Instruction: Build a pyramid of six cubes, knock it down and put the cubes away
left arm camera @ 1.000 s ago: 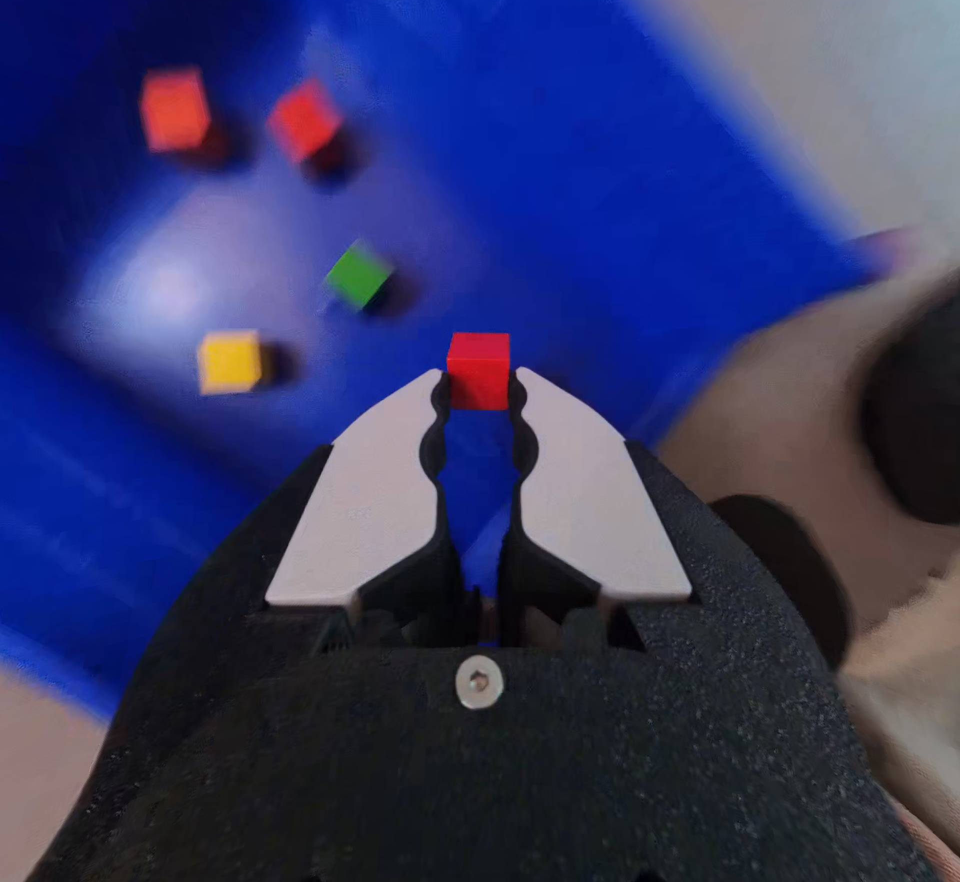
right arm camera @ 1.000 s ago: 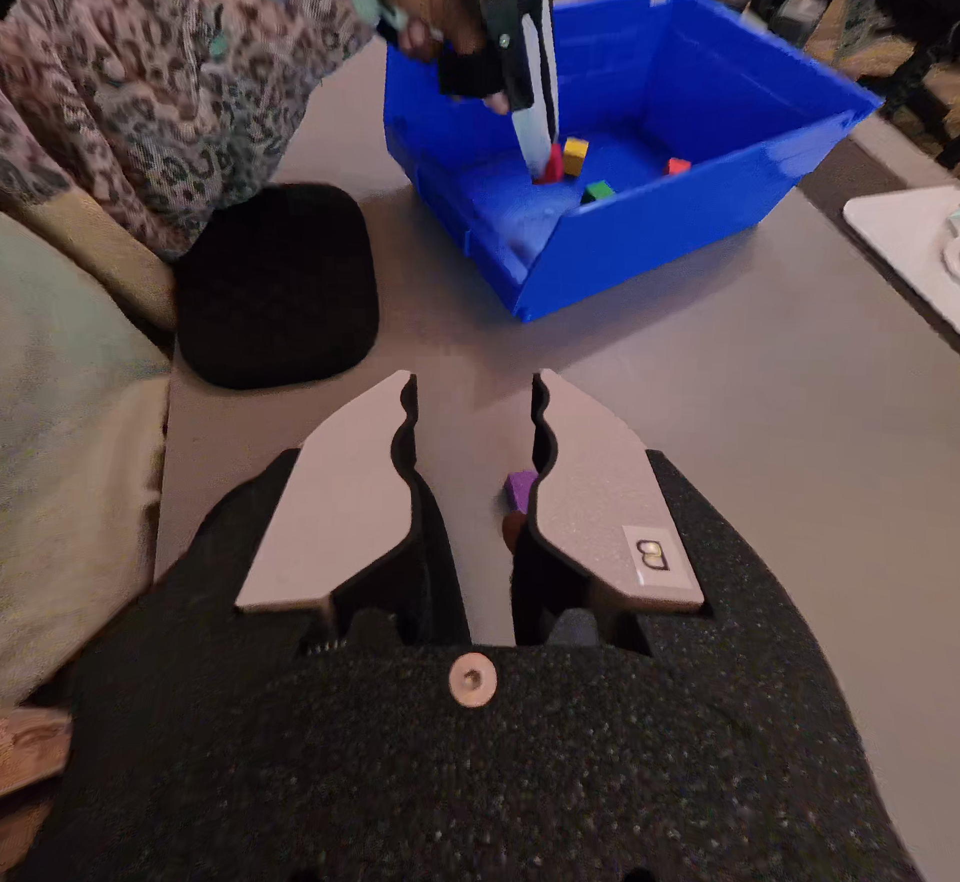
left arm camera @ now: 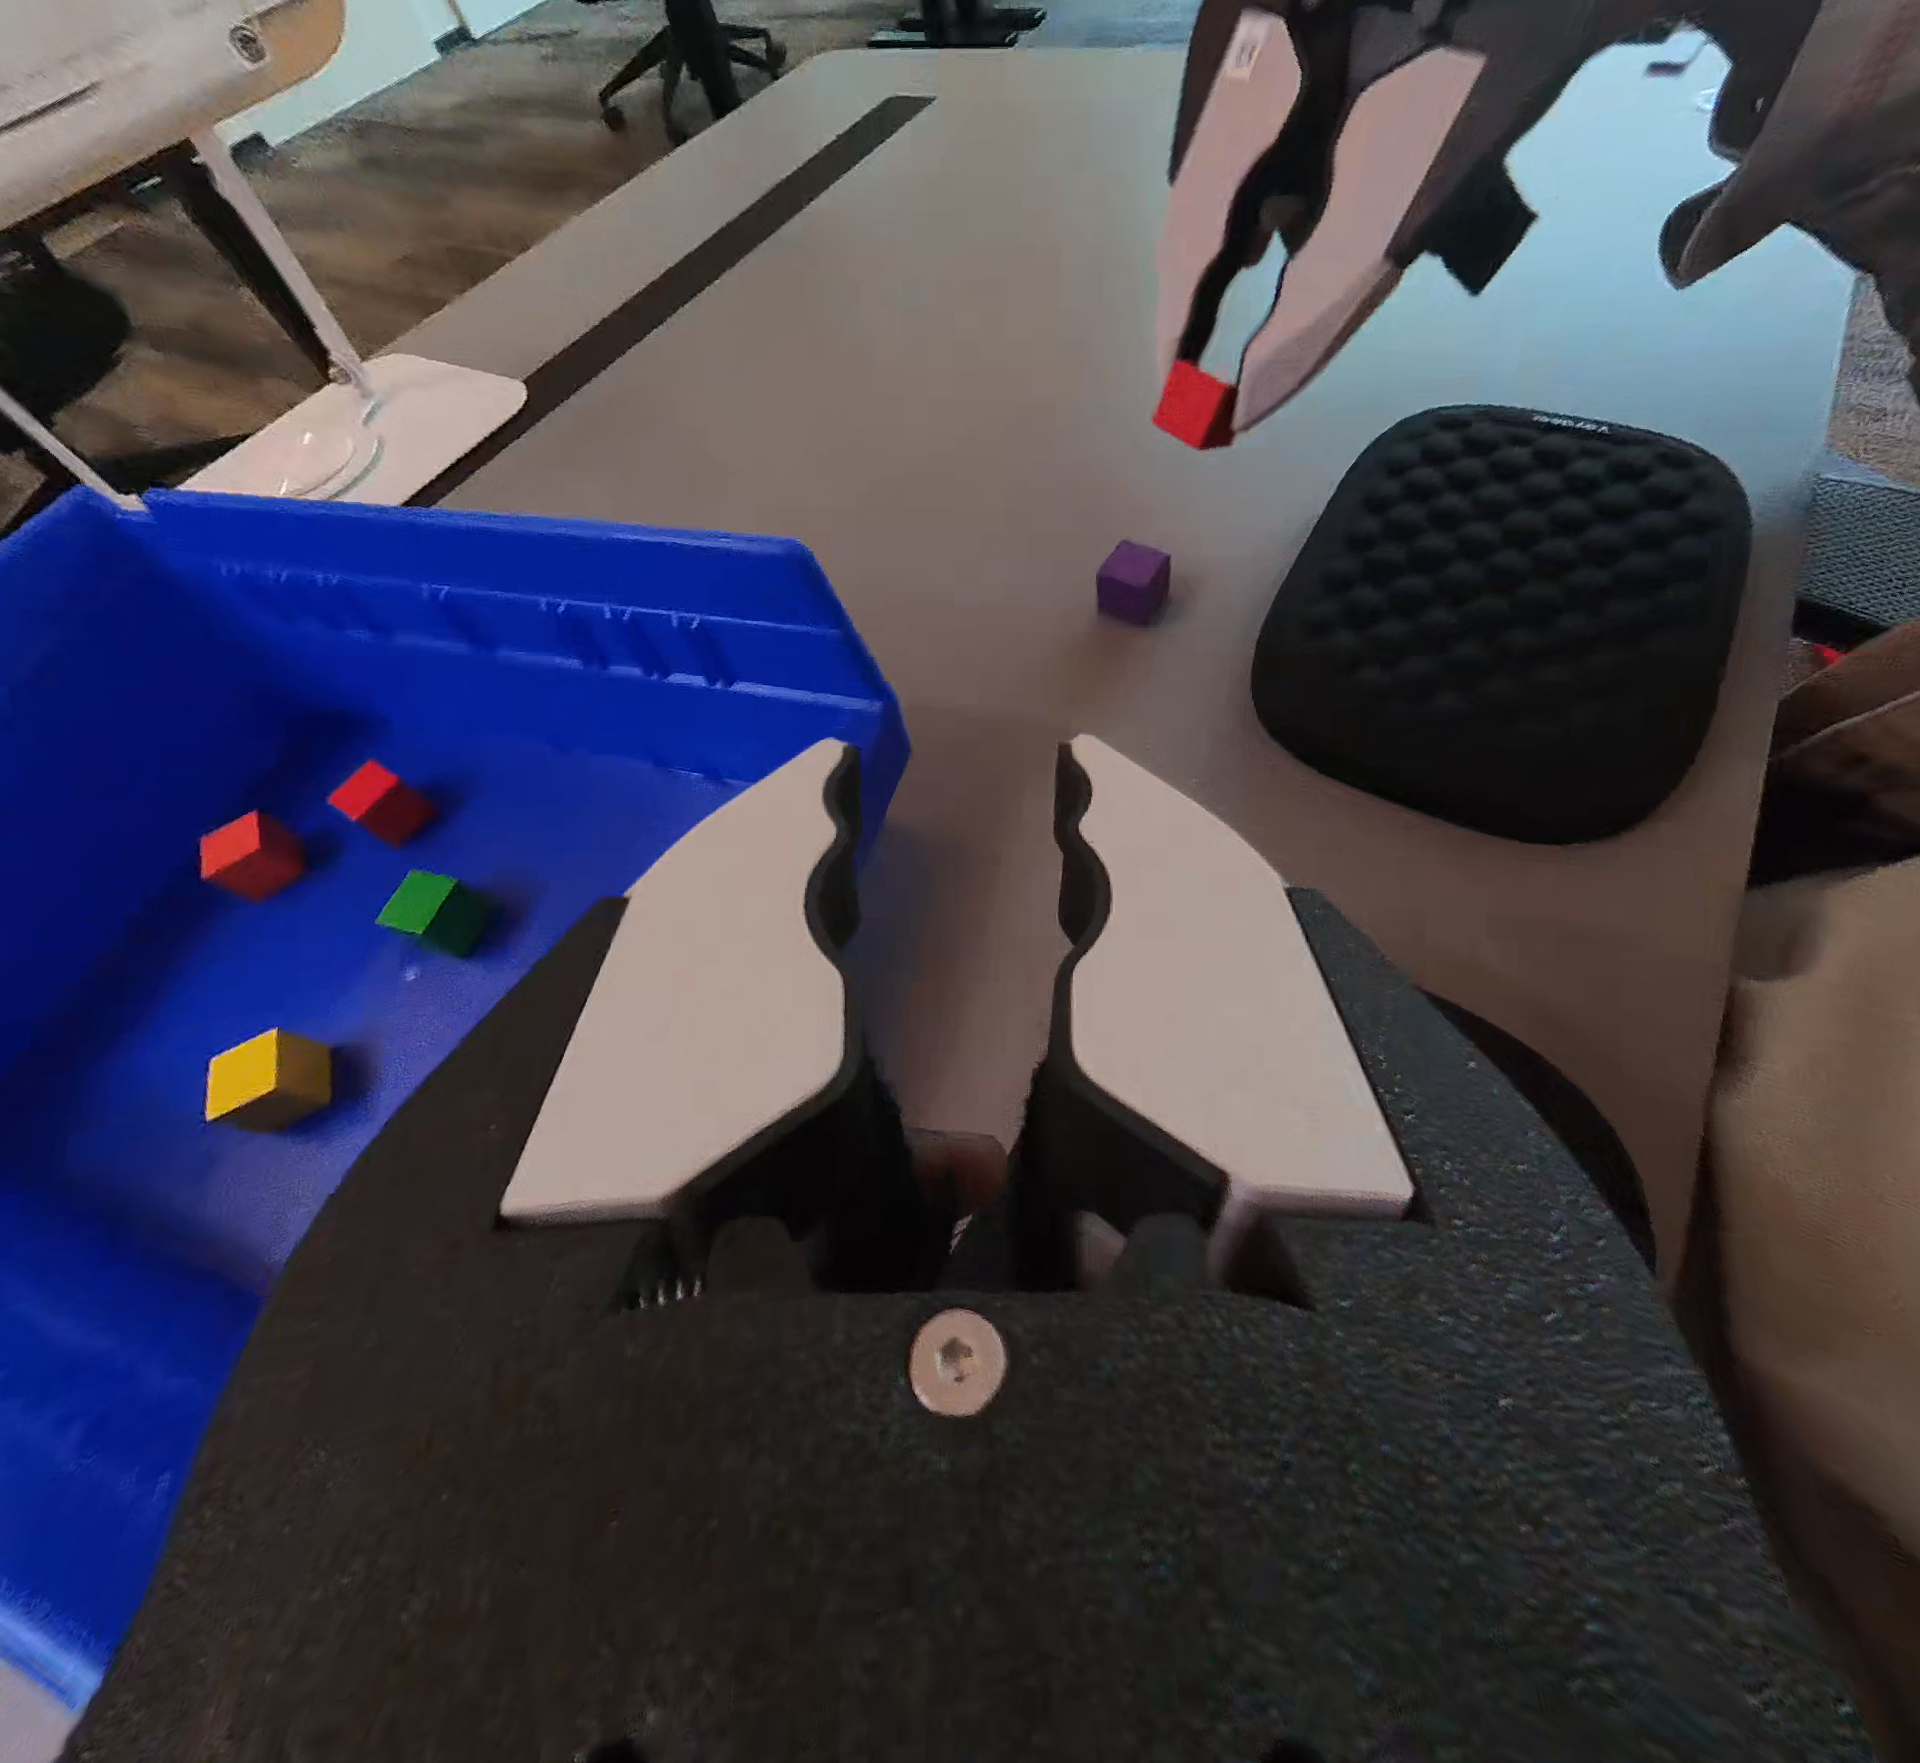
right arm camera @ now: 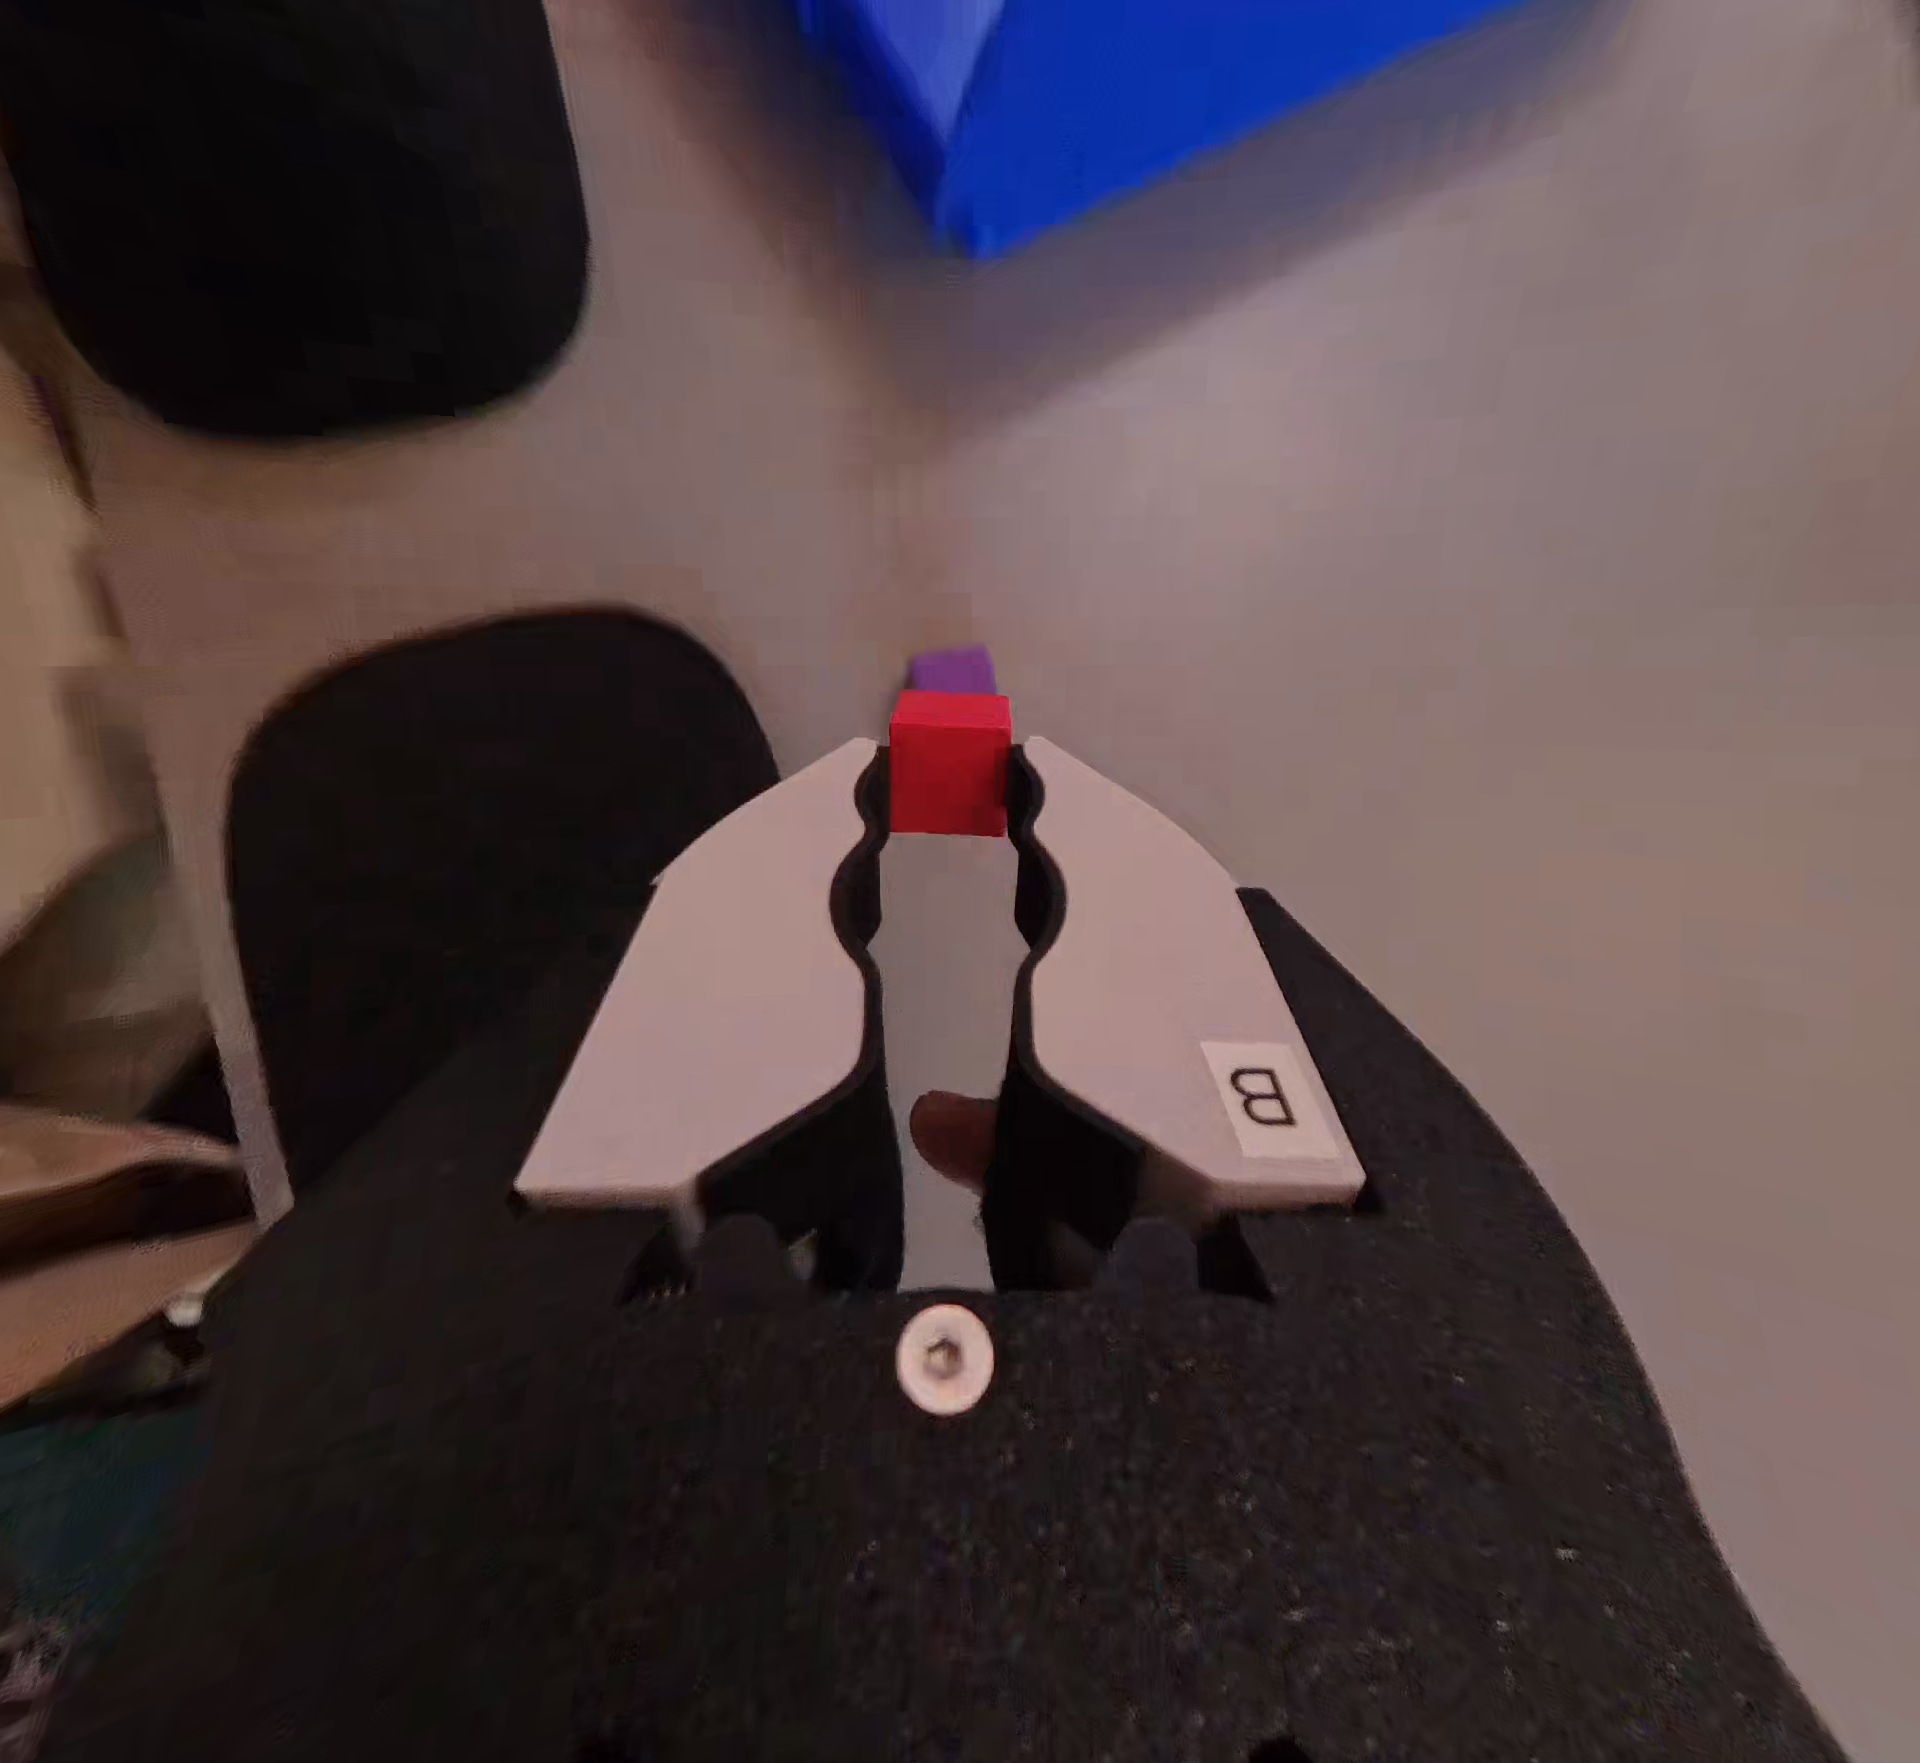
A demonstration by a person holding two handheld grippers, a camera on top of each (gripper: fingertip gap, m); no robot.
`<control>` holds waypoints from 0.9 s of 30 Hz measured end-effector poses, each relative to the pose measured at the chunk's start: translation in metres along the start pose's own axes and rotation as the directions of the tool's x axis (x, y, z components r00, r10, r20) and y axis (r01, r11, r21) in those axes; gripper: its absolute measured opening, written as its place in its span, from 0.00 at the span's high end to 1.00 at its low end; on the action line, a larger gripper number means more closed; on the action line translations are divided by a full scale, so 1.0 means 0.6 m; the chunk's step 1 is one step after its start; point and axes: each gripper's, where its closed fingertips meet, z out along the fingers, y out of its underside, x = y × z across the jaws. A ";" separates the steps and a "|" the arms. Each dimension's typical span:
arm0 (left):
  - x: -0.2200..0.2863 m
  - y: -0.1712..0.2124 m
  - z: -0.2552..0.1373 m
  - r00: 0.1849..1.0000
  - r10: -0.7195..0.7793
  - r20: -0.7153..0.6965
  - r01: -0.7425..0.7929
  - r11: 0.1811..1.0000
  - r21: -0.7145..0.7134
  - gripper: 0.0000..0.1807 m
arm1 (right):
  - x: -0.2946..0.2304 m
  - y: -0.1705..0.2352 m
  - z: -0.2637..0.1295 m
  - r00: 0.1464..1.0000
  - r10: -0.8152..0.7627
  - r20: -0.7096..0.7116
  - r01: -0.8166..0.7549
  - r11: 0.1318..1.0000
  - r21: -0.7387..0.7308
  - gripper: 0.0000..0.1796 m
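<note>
Step in hand looks like the put-away phase: no pyramid stands anywhere, cubes are scattered.

Right claw [right arm camera: 951, 757] is clamped on a red cube [right arm camera: 949, 776] at its tips, held in the air above the tabletop [left arm camera: 935, 342]. The left wrist view shows it at 1 o'clock, well clear of the surface.

Left claw [left arm camera: 956, 840] gapes wide with nothing between the fingers. It hangs just beside the bin's near corner.

Bin [left arm camera: 499, 664] is blue and sits at 9 o'clock in the left wrist view. Inside it: two red cubes [left arm camera: 249, 853] [left arm camera: 379, 799], a green cube [left arm camera: 434, 911] and a yellow cube [left arm camera: 268, 1077], all apart from one another.

Purple cube [left arm camera: 1132, 581] sits alone on the tabletop, just beside the black pad [left arm camera: 1496, 622]. In the right wrist view it peeks out right behind the held red one.

Next, by my read:
- Right: carry the red cube over the bin wall, then release (the wall looks tall, so lift before crossing).
- Left: free to take the purple cube, roughly 12 o'clock from its tips. The cube is small, so centre it between the fingers before closing.
- The two paths may cross near the bin, so stagger them.
</note>
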 end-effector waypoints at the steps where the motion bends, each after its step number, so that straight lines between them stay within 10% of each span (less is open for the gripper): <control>1: -0.003 0.001 -0.003 1.000 -0.006 0.006 0.006 1.000 0.006 0.80 | 0.000 0.015 0.012 1.000 -0.012 0.019 0.013 0.999 -0.053 0.88; 27: -0.031 0.020 -0.015 0.998 0.017 0.065 -0.014 0.998 -0.058 0.80 | 0.013 0.062 0.087 0.977 -0.149 0.154 0.191 0.931 -0.310 0.88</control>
